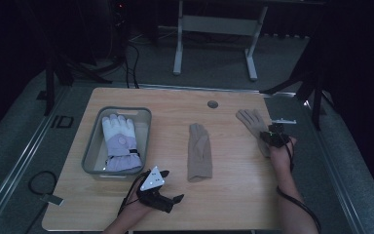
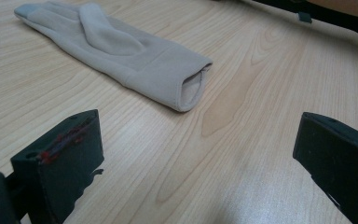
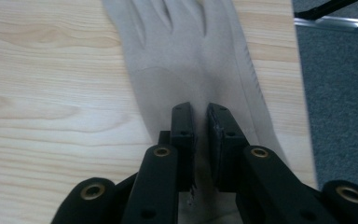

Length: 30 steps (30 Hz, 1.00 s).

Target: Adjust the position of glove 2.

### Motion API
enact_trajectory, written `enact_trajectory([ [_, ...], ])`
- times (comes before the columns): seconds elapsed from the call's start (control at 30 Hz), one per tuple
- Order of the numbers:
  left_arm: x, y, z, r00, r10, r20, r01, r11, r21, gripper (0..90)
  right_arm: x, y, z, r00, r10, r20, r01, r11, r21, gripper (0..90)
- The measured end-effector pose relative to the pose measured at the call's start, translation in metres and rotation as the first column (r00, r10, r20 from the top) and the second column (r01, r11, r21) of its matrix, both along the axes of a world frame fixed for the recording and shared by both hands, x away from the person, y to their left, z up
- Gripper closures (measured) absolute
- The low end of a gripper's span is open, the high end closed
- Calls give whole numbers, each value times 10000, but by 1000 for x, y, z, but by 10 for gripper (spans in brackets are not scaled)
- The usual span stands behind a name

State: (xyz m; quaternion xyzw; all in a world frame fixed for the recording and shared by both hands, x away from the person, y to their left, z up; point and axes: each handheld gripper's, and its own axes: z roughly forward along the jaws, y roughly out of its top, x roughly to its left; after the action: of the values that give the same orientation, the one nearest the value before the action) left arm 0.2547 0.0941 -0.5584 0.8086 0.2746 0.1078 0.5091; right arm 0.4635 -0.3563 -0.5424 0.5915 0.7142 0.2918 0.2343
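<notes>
1. Tan glove (image 3: 191, 60) lies flat at the tabletop's (image 1: 233, 195) right edge; right gripper (image 3: 199, 126) has its fingers pinched narrow on the cuff fabric.
2. Judgement: lift straight up first (only a thin fold is caught), then carry slowly toward the grey bin (image 1: 91, 146).
3. Left gripper (image 2: 196, 158) hovers with fingers wide near the second tan glove (image 2: 121, 51), ready for its cuff.
</notes>
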Motion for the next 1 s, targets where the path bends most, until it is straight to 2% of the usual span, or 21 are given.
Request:
enact_trajectory([
  [0.03, 0, 0, 1, 10000, 14, 22, -14, 10000, -13, 16, -4, 5, 4, 9999, -145, -28, 146, 9992, 363, 819],
  [0.07, 0, 0, 1, 10000, 14, 22, -14, 10000, -13, 15, -4, 5, 4, 9999, -145, -28, 146, 9992, 363, 819],
  [0.17, 0, 1, 2, 10000, 39, 28, -39, 10000, -21, 16, -21, 17, 15, 9996, -258, 141, 243, 9953, 936, 820],
  [0.33, -1, 0, 2, 10000, 51, 42, -51, 9999, -108, 16, -43, 29, 27, 9979, -430, 481, 369, 9920, 1210, 821],
  [0.37, -1, 0, 3, 10000, 38, 68, -37, 10000, -91, 16, -54, 36, 32, 9956, -562, 755, 486, 9939, 987, 821],
  [0.43, -1, 1, 3, 10000, 22, 66, -22, 9999, -105, 16, -66, 42, 35, 9943, -643, 853, 551, 9928, 1065, 821],
  [0.47, -1, 1, 3, 10000, 22, 66, -22, 9999, -105, 16, -66, 42, 35, 9943, -643, 853, 551, 9928, 1065, 821],
  [0.5, -1, 1, 3, 10000, 20, 61, -19, 9999, -102, 16, -80, 48, 34, 9928, -847, 849, 748, 9907, 1136, 821],
  [0.53, -1, 1, 3, 10000, 20, 61, -19, 9999, -102, 16, -80, 48, 34, 9928, -847, 849, 748, 9907, 1136, 821],
  [0.57, -1, 1, 3, 10000, 12, 76, -11, 9999, -116, 16, -92, 53, 30, 9938, -878, 684, 783, 9884, 1301, 819],
  [0.67, -1, 1, 4, 10000, 14, 91, -13, 9999, -115, 16, -99, 58, 25, 9952, -846, 495, 779, 9891, 1251, 817],
  [0.7, -2, 1, 4, 9999, 15, 111, -14, 9999, -101, 16, -104, 61, 17, 9949, -922, 416, 865, 9886, 1229, 816],
  [0.8, -2, 1, 4, 9999, 1, 119, 0, 9999, -116, 16, -106, 62, 9, 9963, -838, 206, 804, 9882, 1300, 815],
  [0.83, -2, 1, 4, 9999, 1, 130, 0, 10000, -98, 16, -105, 63, 2, 9974, -725, 57, 714, 9910, 1133, 804],
  [0.87, -2, 1, 4, 9999, 1, 130, 0, 10000, -98, 16, -105, 63, 2, 9974, -725, 57, 714, 9910, 1133, 804],
  [0.9, -2, 1, 4, 9999, -10, 106, 12, 9999, -119, 16, -104, 64, -4, 9984, -550, -148, 563, 9921, 1121, 764],
  [1.0, -1, 0, 3, 9999, 7, 103, -6, 10000, -87, 16, -104, 64, -6, 9989, -461, -129, 473, 9920, 1170, 740],
])
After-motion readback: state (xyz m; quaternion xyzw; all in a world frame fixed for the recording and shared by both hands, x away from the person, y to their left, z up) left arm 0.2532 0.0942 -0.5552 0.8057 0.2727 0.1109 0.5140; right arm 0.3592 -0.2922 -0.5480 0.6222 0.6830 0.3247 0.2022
